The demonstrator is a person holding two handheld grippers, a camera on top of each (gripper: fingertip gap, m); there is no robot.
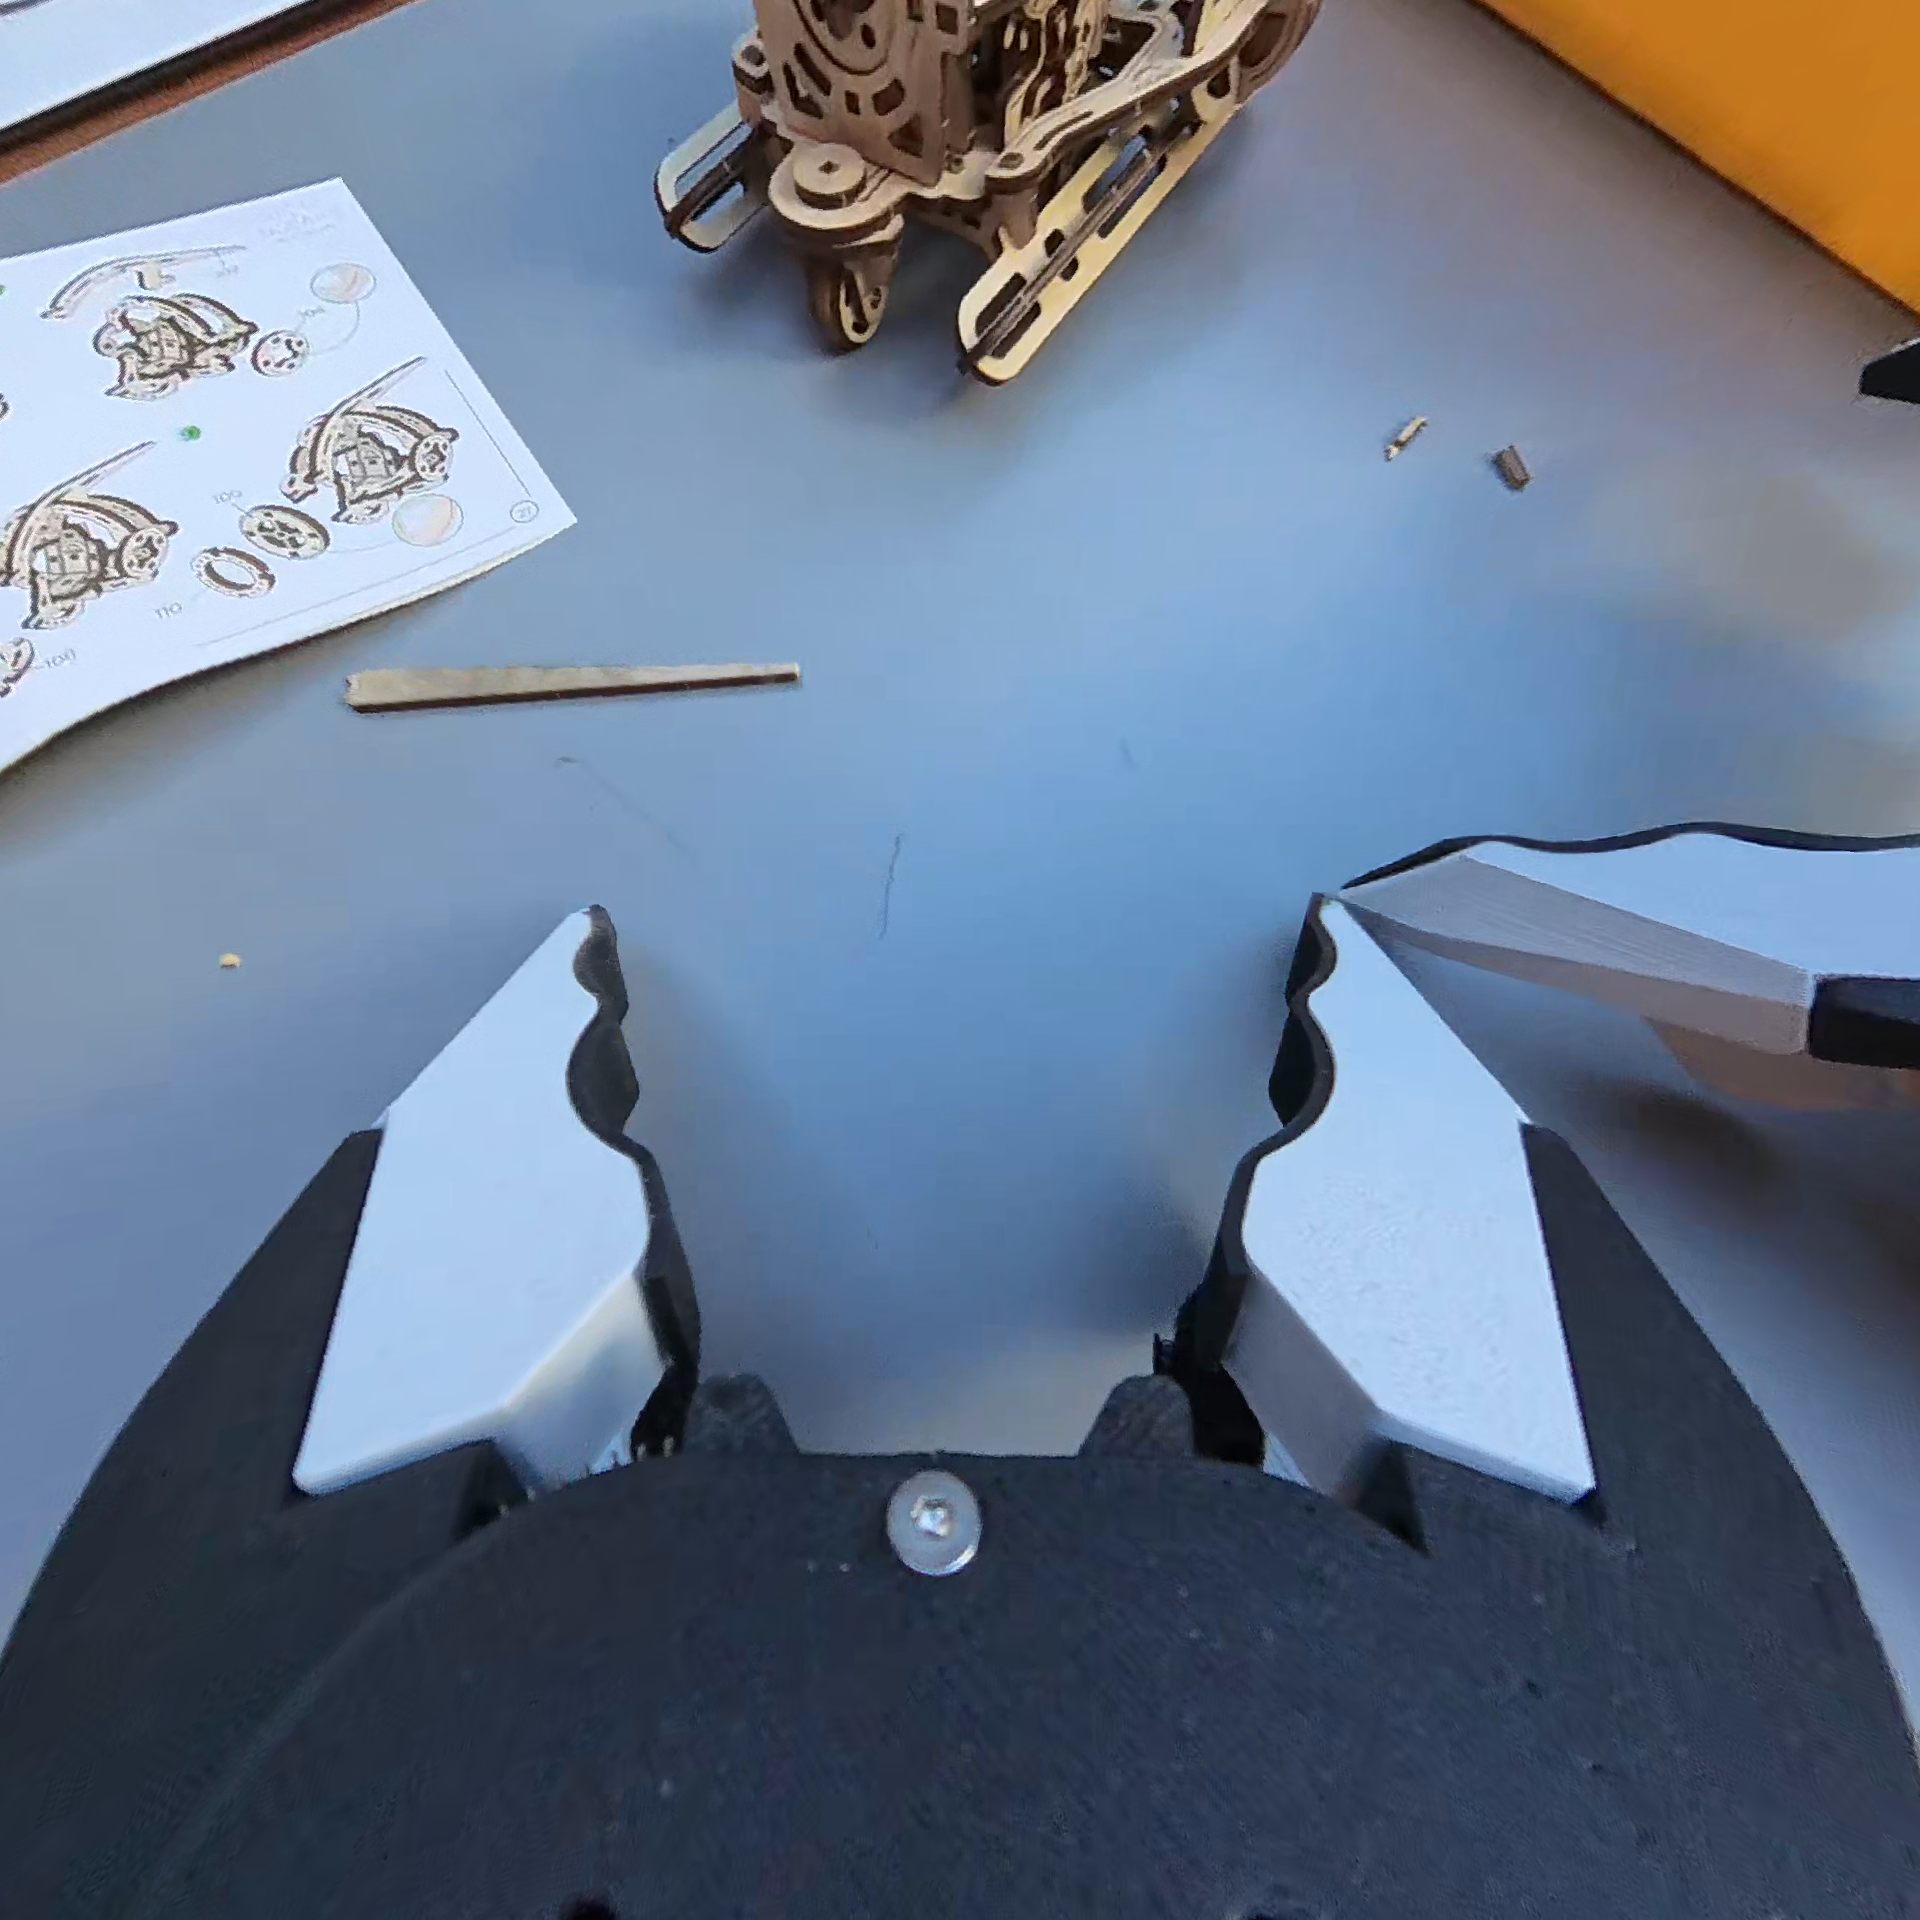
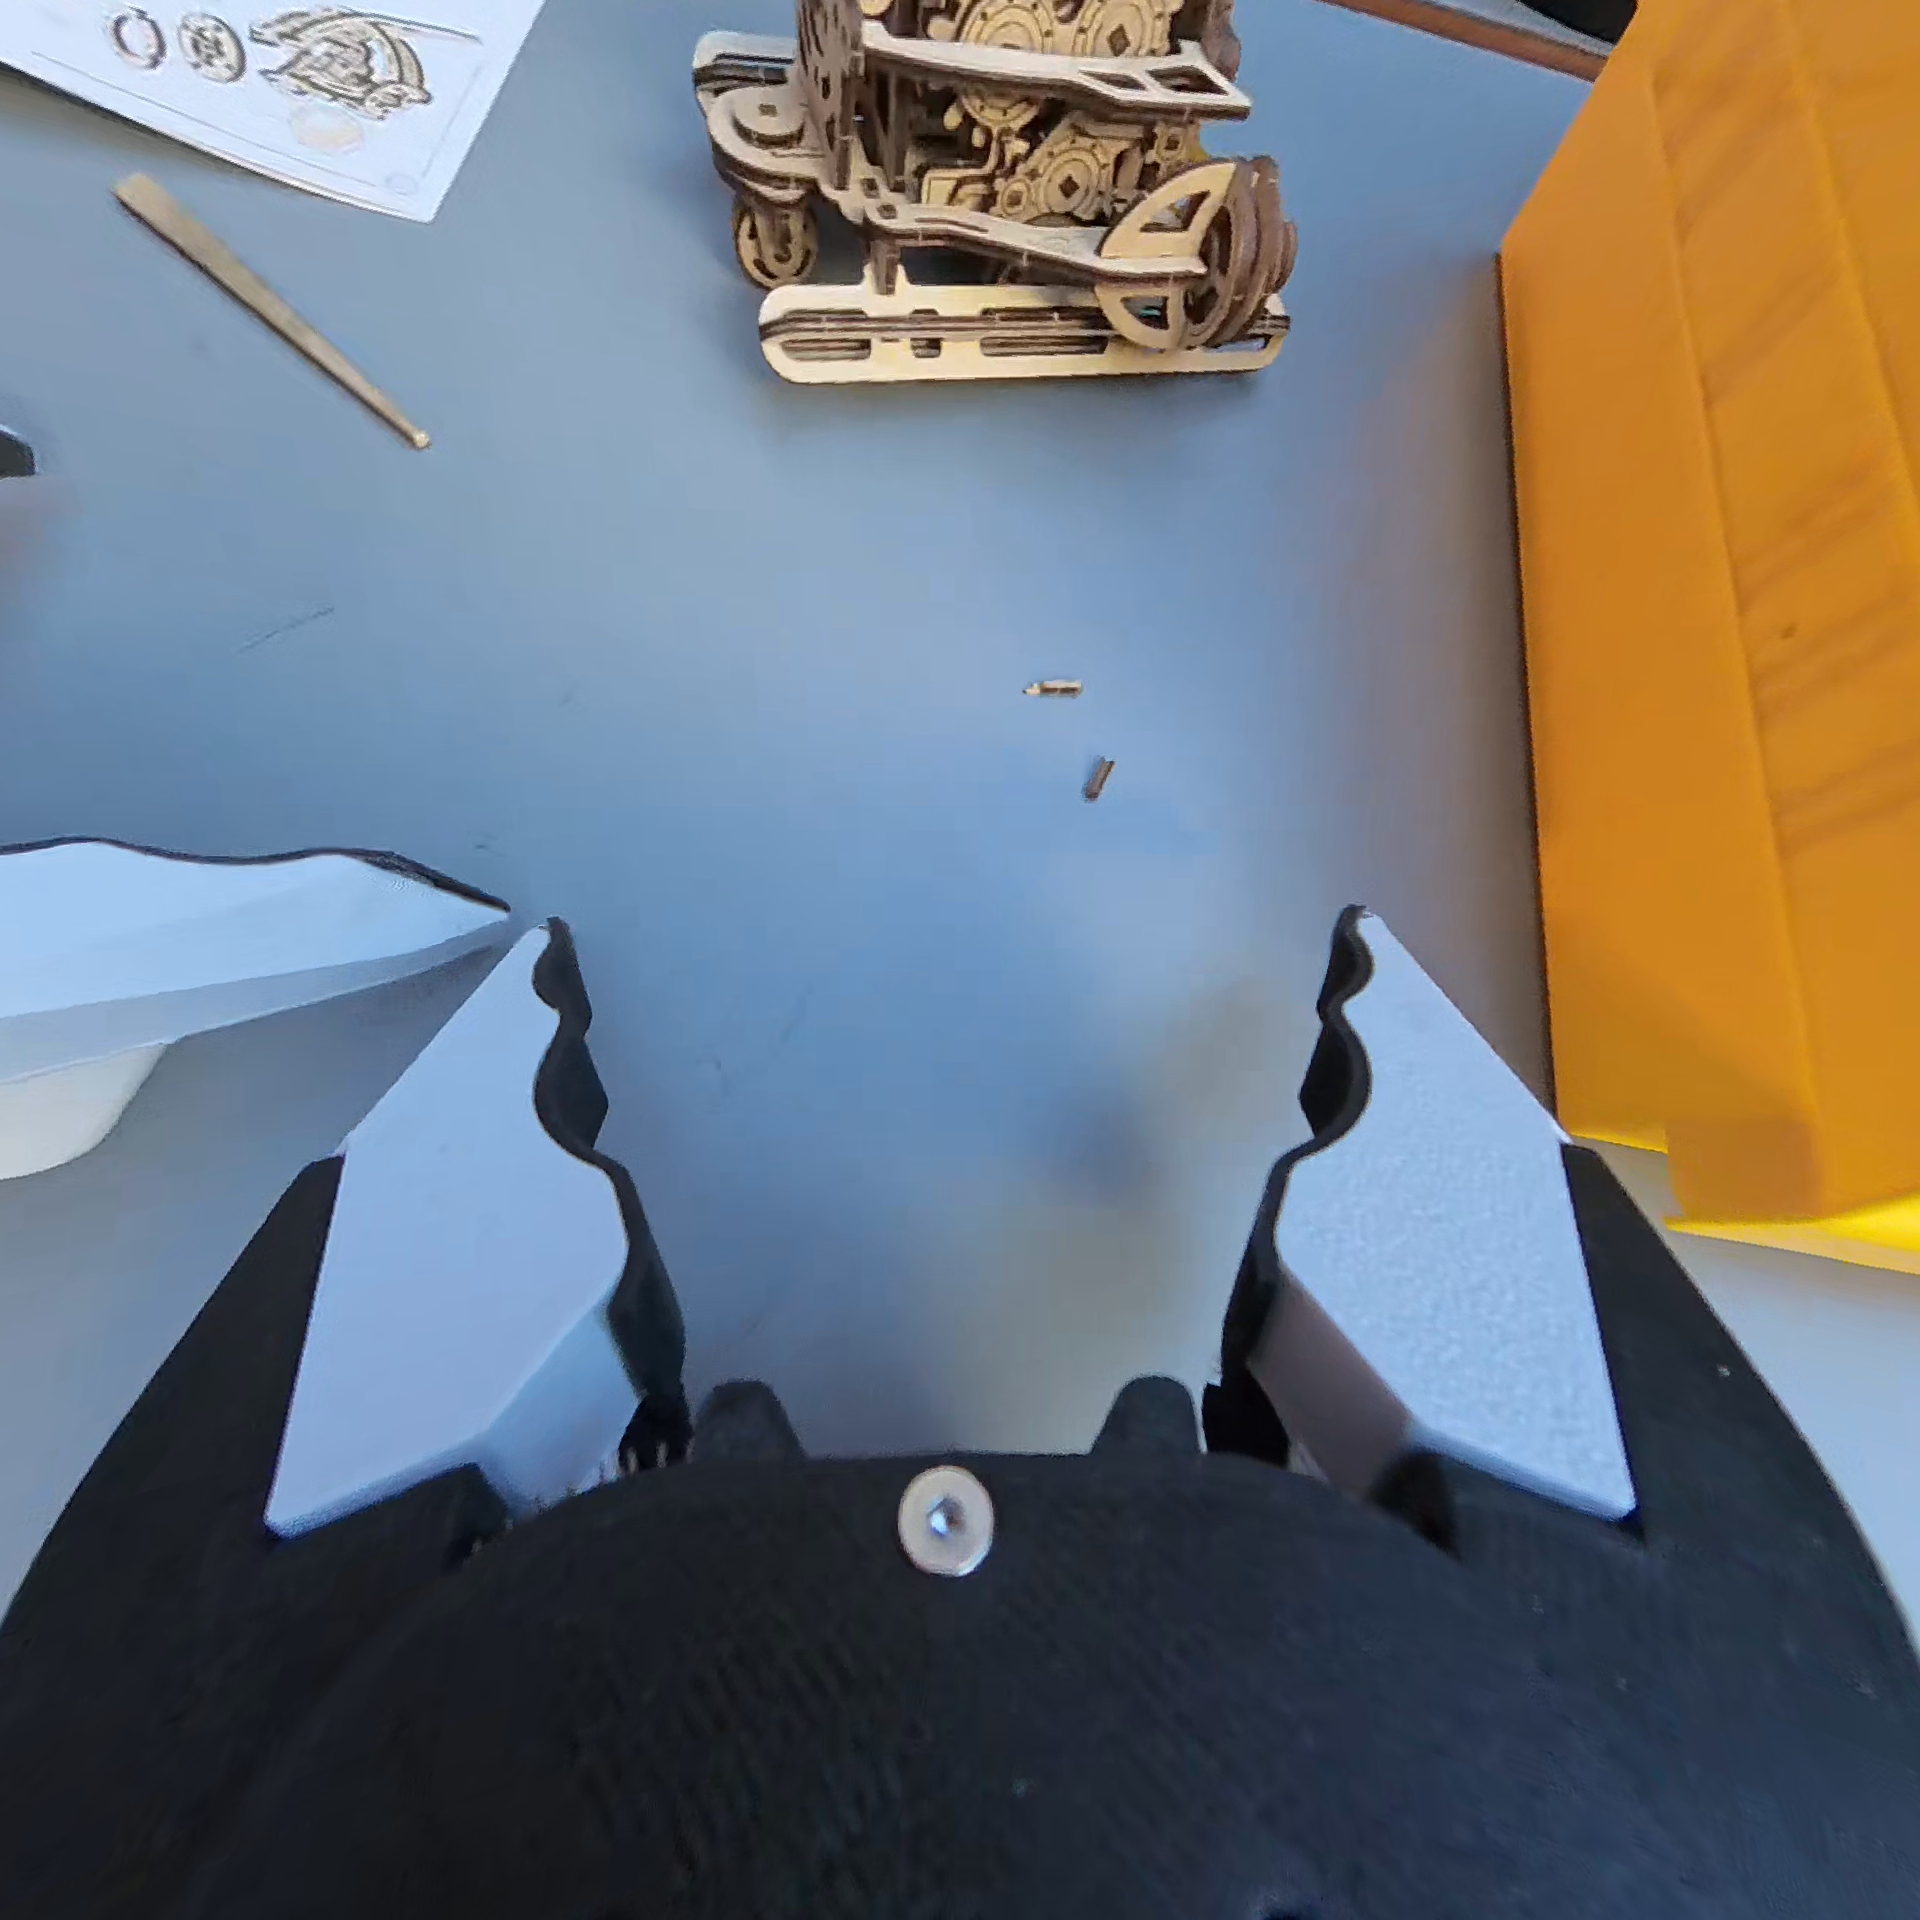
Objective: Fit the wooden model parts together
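Observation:
A part-built wooden model with gears and a slotted base stands on the grey table at the far side; it also shows in the right wrist view. A long thin wooden strip lies flat left of centre, also seen in the right wrist view. Two tiny wooden bits lie apart on the table, also in the right wrist view. My left gripper is open and empty, well short of everything. My right gripper is open and empty beside it.
A printed instruction sheet lies at the left, also in the right wrist view. An orange box stands along the right side, close to my right gripper. The other gripper's finger reaches in from the side in each view.

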